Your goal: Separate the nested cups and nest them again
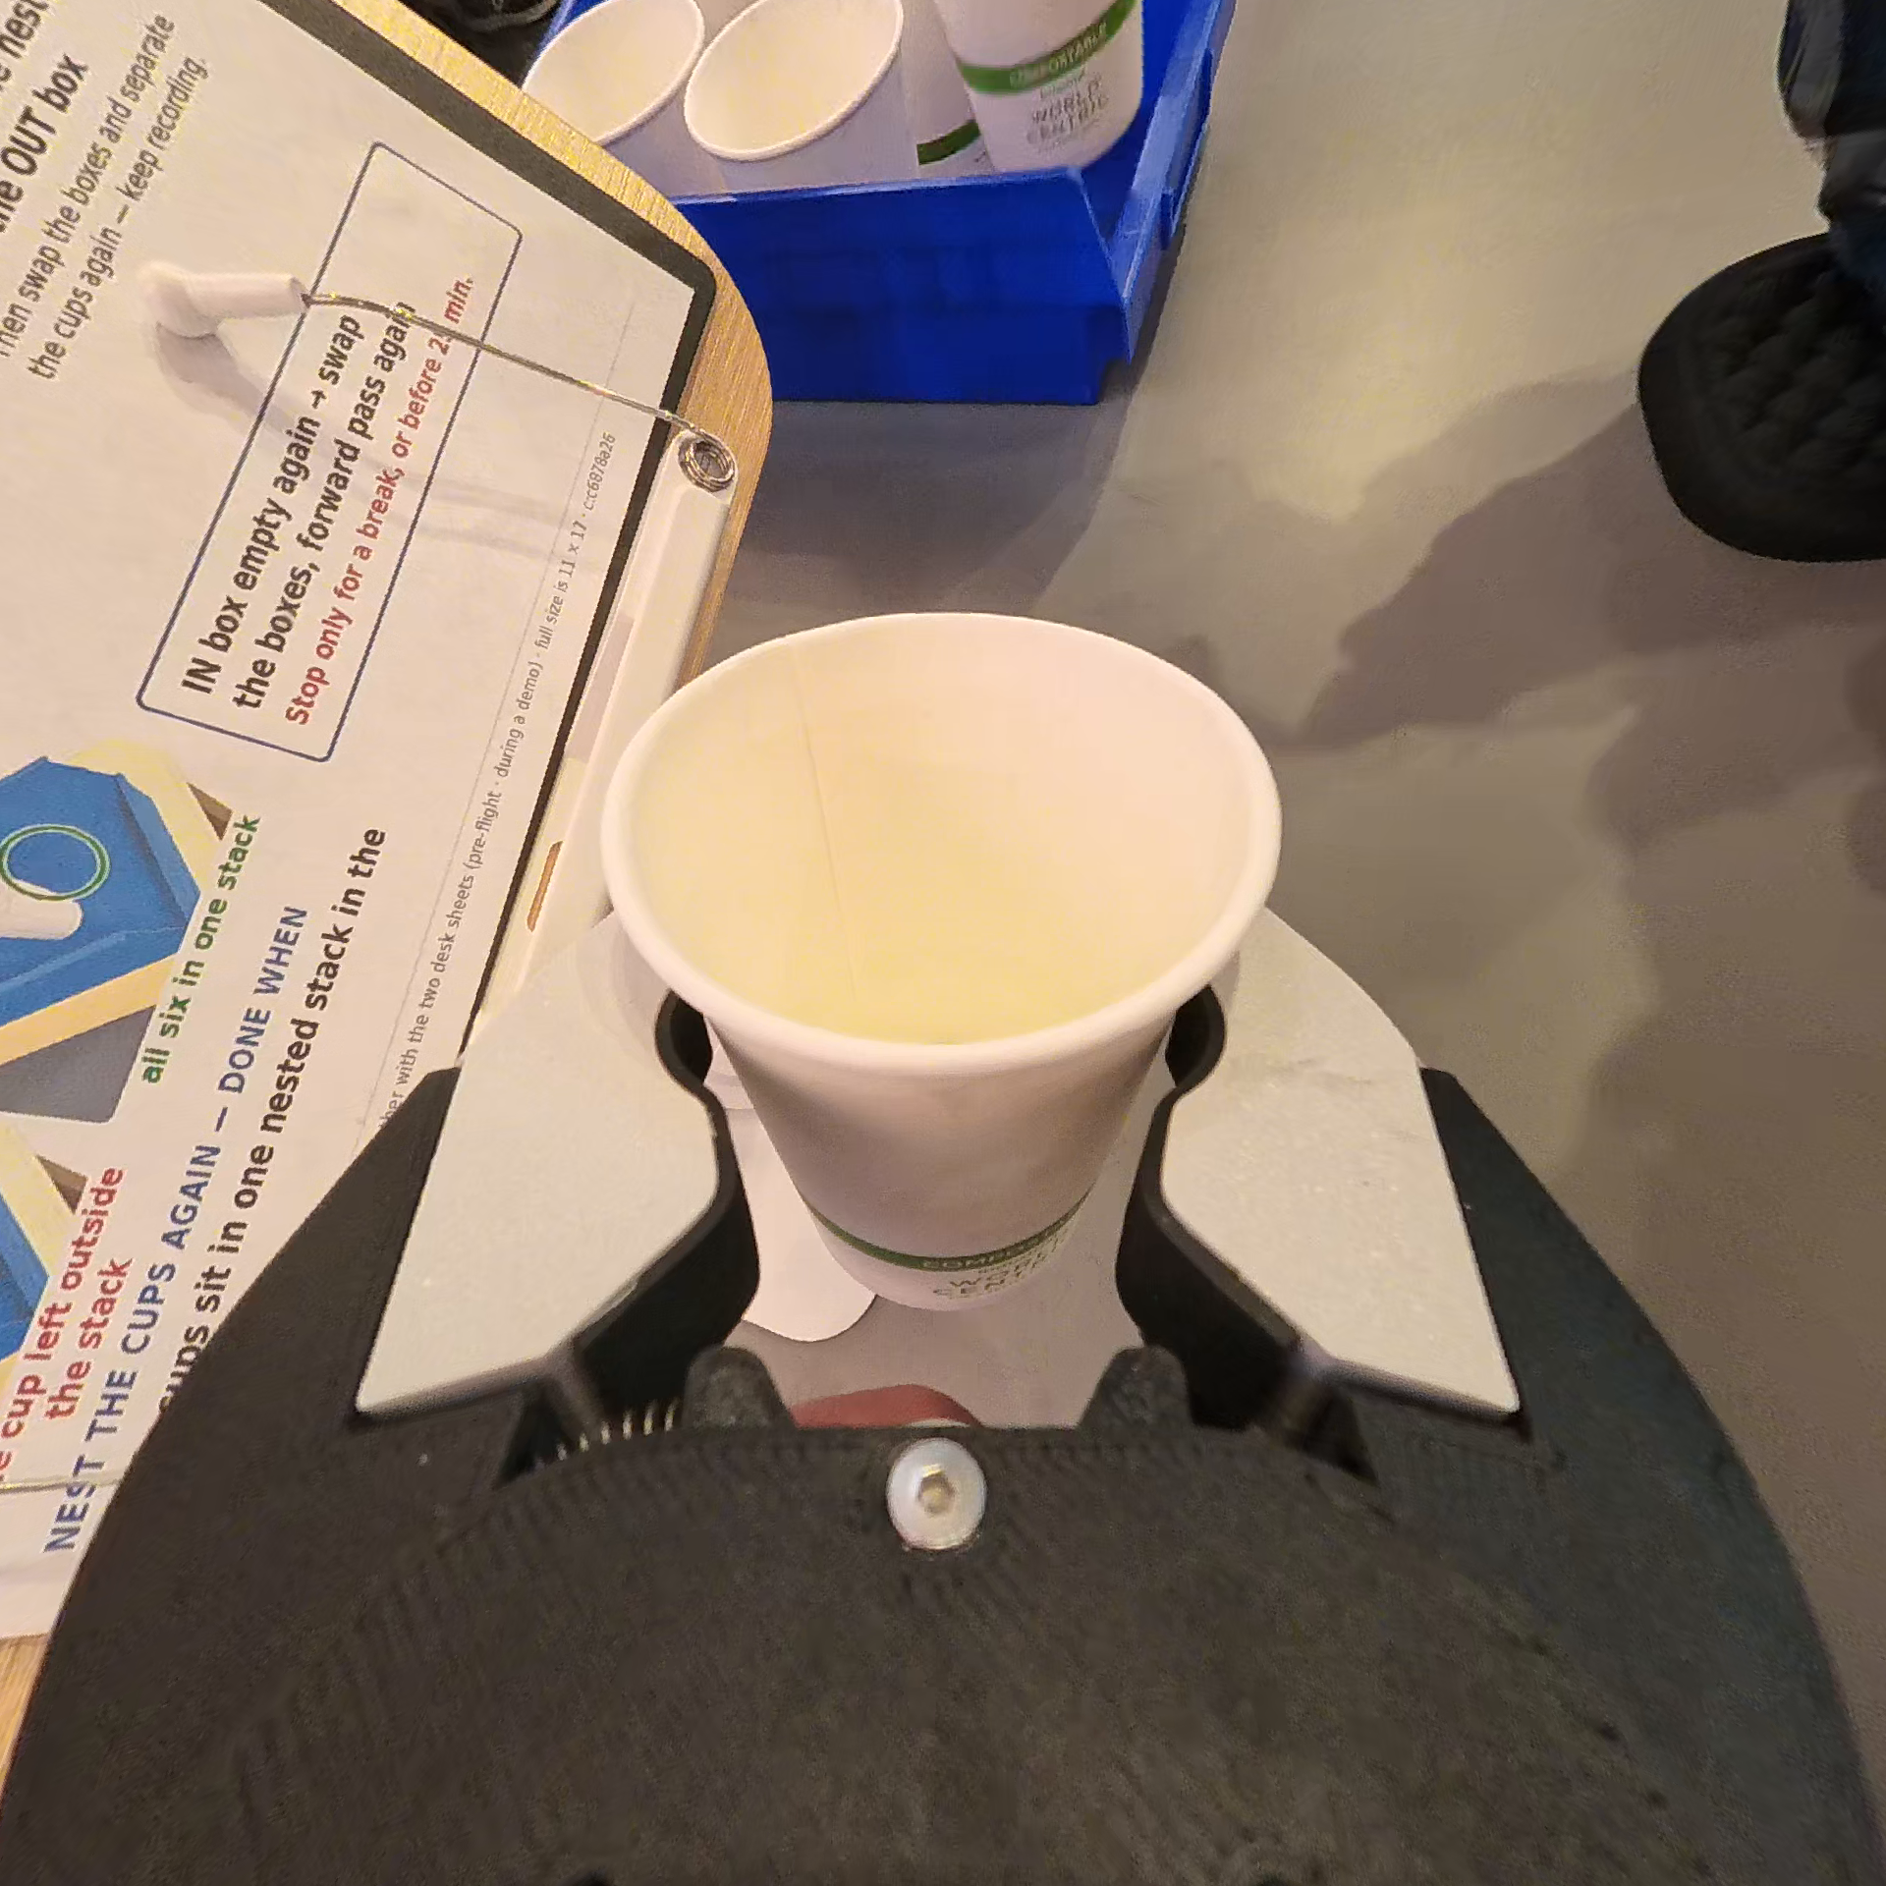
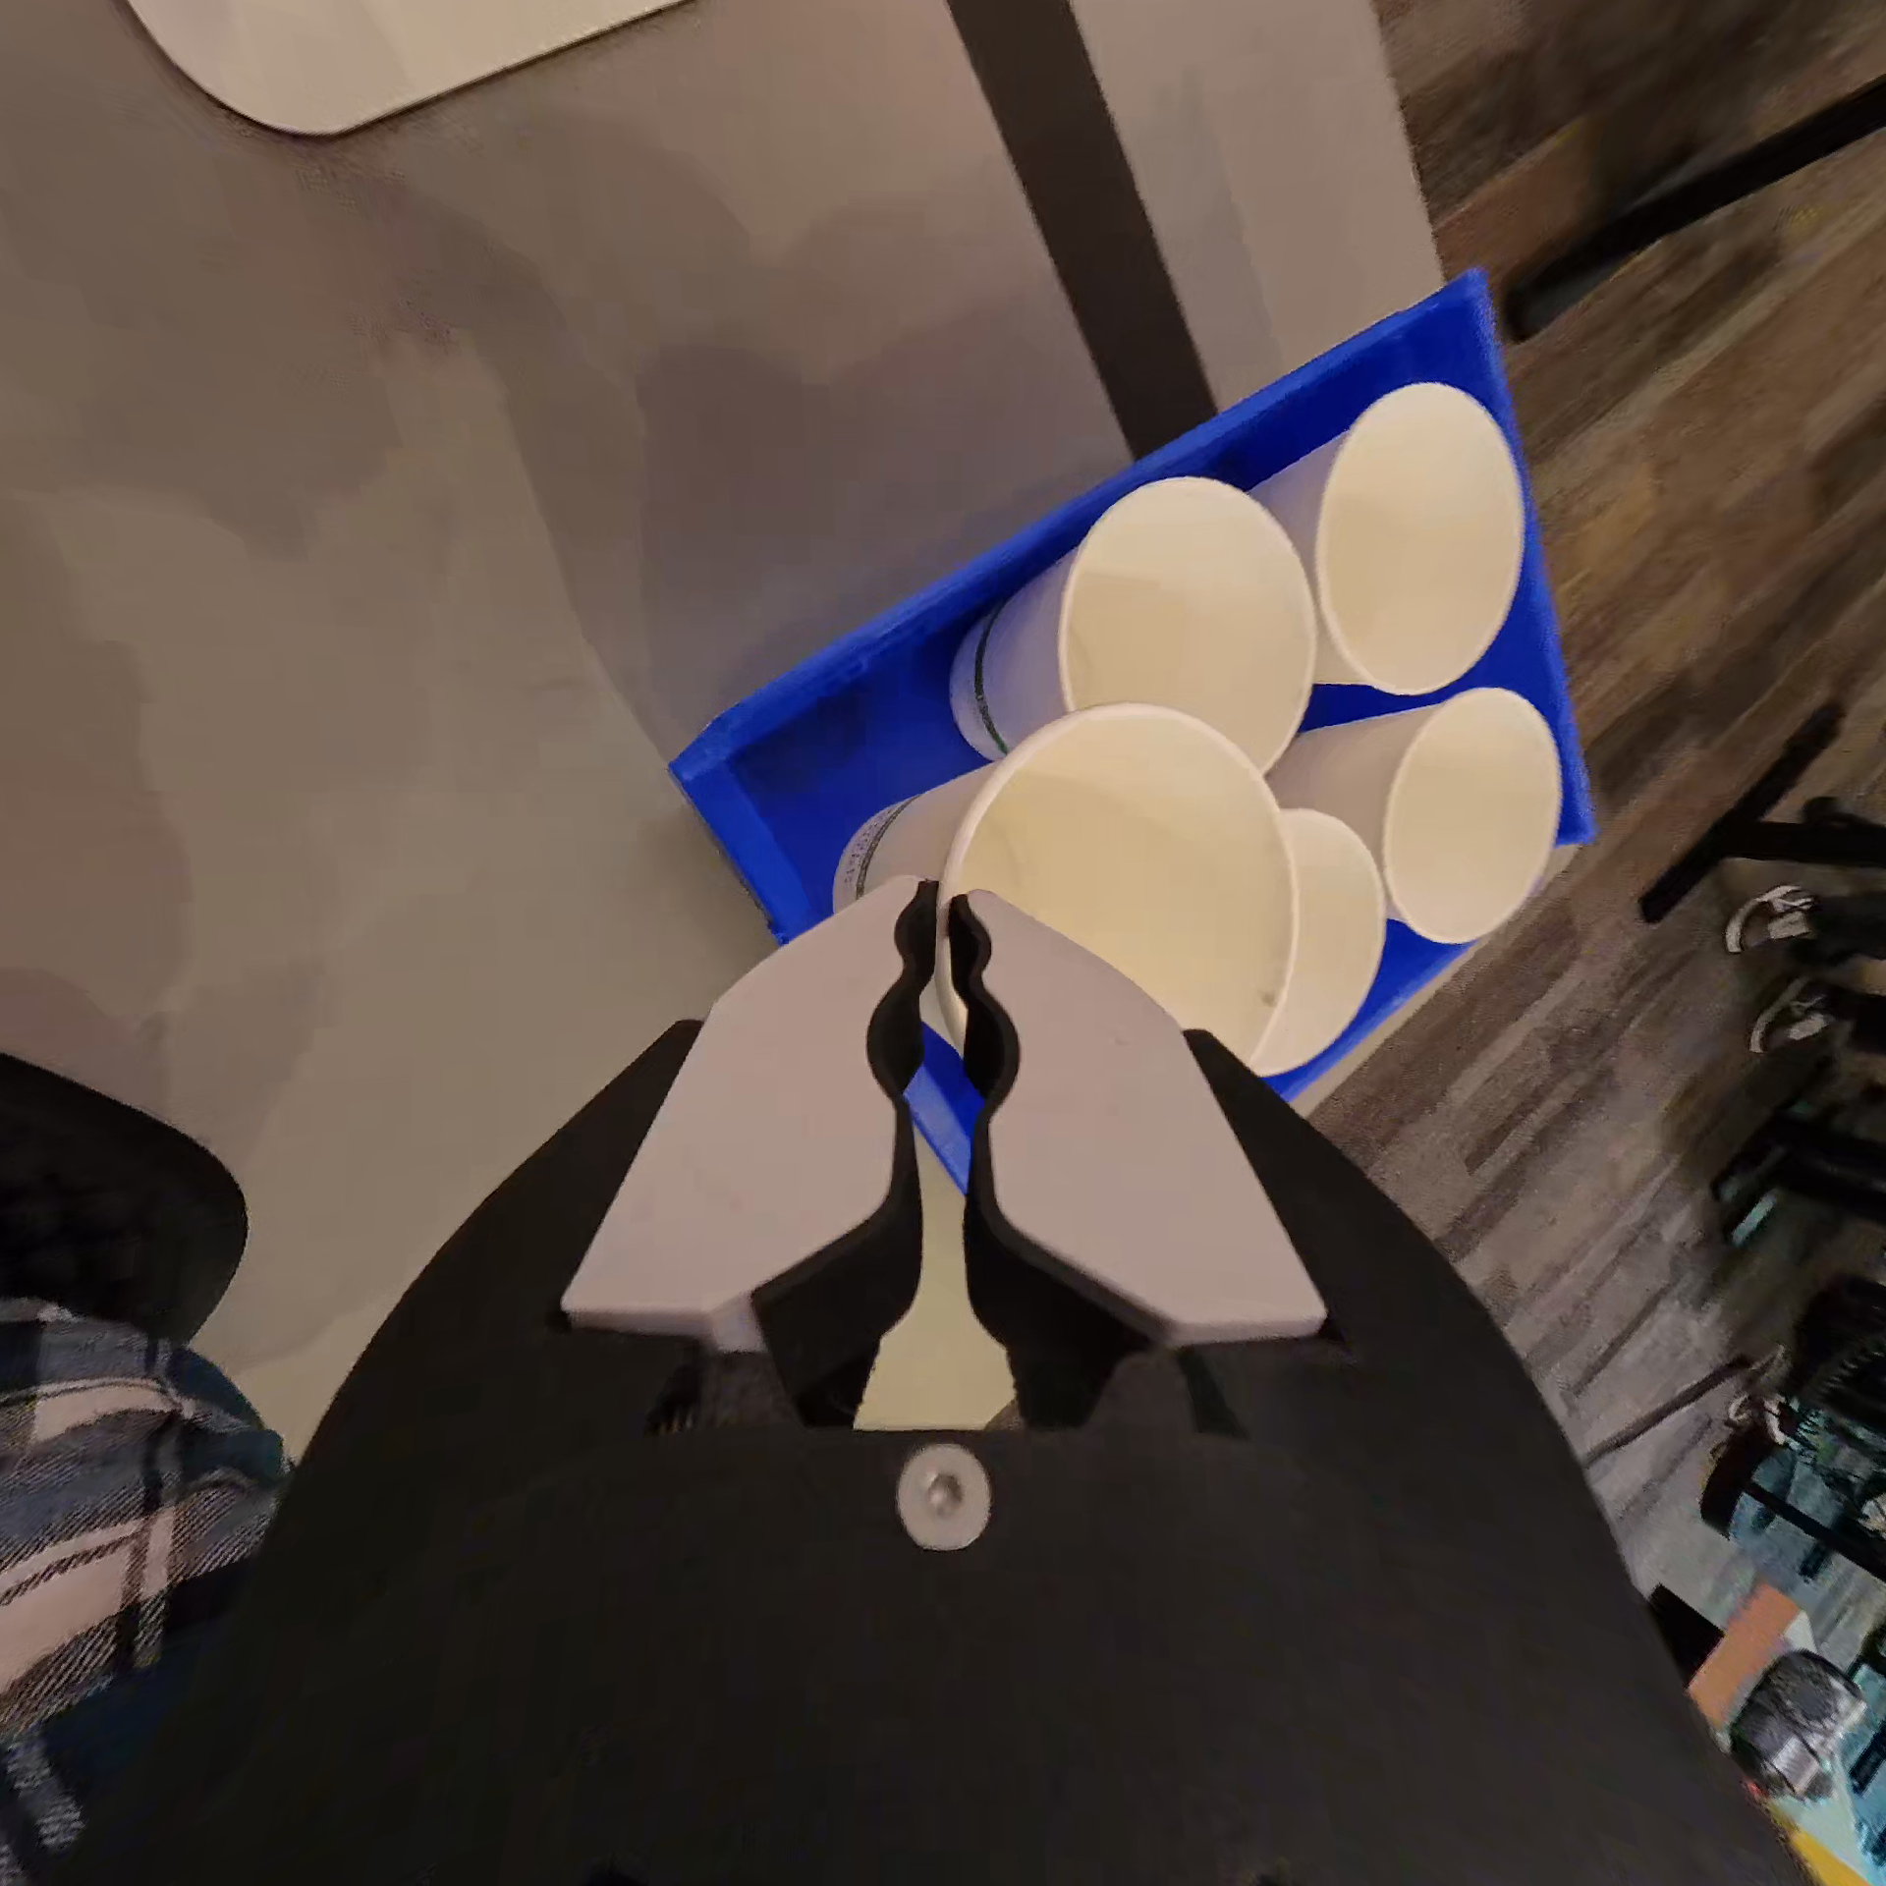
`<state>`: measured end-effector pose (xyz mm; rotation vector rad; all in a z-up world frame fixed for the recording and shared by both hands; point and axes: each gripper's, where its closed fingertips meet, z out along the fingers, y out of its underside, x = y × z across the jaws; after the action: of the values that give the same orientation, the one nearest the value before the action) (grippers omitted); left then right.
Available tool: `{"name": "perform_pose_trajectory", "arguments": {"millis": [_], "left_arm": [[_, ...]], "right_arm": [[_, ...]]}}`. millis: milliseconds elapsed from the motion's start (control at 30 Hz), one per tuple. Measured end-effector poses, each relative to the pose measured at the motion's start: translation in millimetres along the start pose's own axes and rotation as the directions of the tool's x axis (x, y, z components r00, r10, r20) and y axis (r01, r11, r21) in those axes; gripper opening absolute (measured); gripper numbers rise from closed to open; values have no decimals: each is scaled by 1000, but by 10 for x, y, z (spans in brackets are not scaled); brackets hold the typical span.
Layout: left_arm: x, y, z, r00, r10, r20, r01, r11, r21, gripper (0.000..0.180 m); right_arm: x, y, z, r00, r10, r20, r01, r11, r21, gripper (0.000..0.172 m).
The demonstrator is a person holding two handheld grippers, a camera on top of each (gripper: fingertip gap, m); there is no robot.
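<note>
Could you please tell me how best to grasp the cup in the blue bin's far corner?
Probably pinch its rim wall, one of the jaws inside the mouth, one outside, coming from the open-mouth side. The cup lies on its side, mouth towards the camera, its body hemmed between the bin wall and a neighbouring cup.

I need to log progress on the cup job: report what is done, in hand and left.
Done: several white cups lie separately in the blue bin, so separating looks well along. In hand: the right gripper pinches the rim of a cup over the bin; the left gripper has a single cup between its jaws. Left: nesting them all into one stack; none is visible yet.
</note>
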<state>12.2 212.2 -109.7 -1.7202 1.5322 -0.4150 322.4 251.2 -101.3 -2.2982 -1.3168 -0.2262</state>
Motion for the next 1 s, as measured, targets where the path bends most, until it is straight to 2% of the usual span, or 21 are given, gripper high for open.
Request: {"name": "perform_pose_trajectory", "arguments": {"millis": [267,633,1000], "left_arm": [[5,-1,-2,1000,1,-4,-1,1000,2,89],[23,4,22,1000,4,-10,-4,1000,-2,89],[39,6,43,1000,5,-15,-5,1000,-5,89]], "right_arm": [[-108,25,275,994,-35,107,39,999,-31,2],[-306,144,468,964,7,265,15,996,-83,3],[-355,160,548,945,47,325,-20,996,-84,3]]}}
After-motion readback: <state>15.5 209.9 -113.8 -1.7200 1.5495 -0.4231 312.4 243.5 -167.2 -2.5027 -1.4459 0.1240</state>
